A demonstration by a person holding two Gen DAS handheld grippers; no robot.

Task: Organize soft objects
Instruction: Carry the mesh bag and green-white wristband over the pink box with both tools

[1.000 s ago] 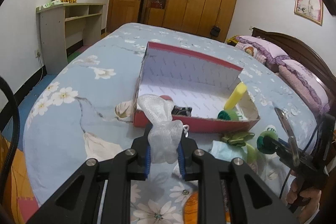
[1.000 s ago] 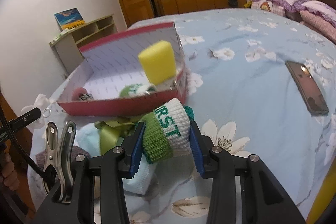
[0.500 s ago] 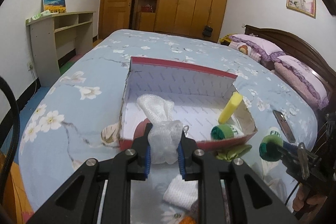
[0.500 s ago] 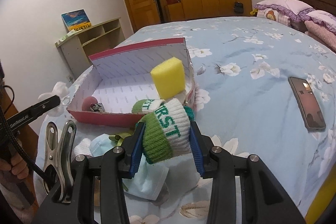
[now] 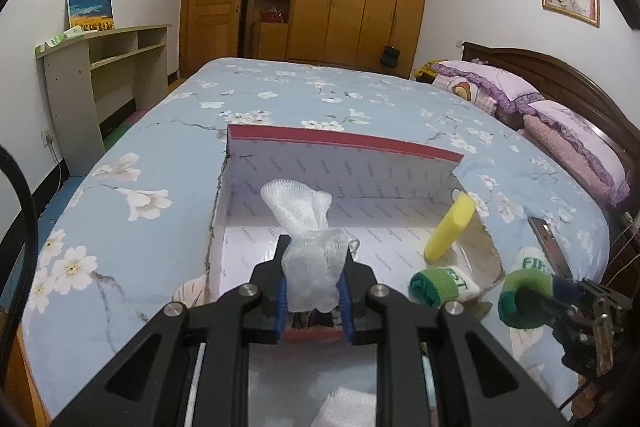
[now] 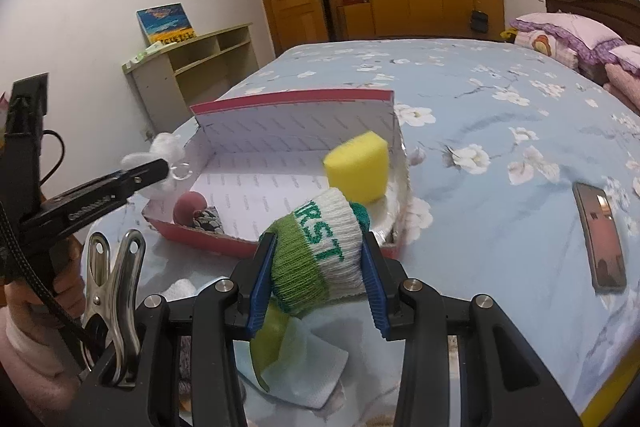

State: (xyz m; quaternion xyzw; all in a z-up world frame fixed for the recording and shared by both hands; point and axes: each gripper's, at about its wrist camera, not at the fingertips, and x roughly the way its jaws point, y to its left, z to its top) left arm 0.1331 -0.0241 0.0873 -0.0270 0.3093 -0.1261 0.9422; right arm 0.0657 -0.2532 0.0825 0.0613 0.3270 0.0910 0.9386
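A red shoebox [image 5: 344, 141] with a white inside sits open on the bed; it also shows in the right wrist view [image 6: 288, 99]. My left gripper [image 5: 313, 291] is shut on a white mesh pouch [image 5: 310, 247], held above the box's near left edge. My right gripper [image 6: 316, 267] is shut on a rolled green-and-white sock [image 6: 320, 247], held above the box's near right corner. In the box lie a yellow sponge [image 6: 356, 167], a second rolled green sock [image 5: 442, 283], a pink ball [image 6: 190, 207] and a small dark patterned item [image 6: 206, 219].
A phone [image 6: 600, 227] lies on the floral blue bedspread [image 6: 500, 107] right of the box. A pale blue face mask [image 6: 308, 375], a green ribbon [image 6: 268, 343] and a white cloth [image 5: 344, 407] lie in front of the box. Pillows [image 5: 560, 131] at far right, a shelf unit [image 5: 100, 75] at left.
Both grippers rose and moved forward toward the box with their loads still held. The mesh pouch now hangs over the box's near left part, the sock over its near right corner.
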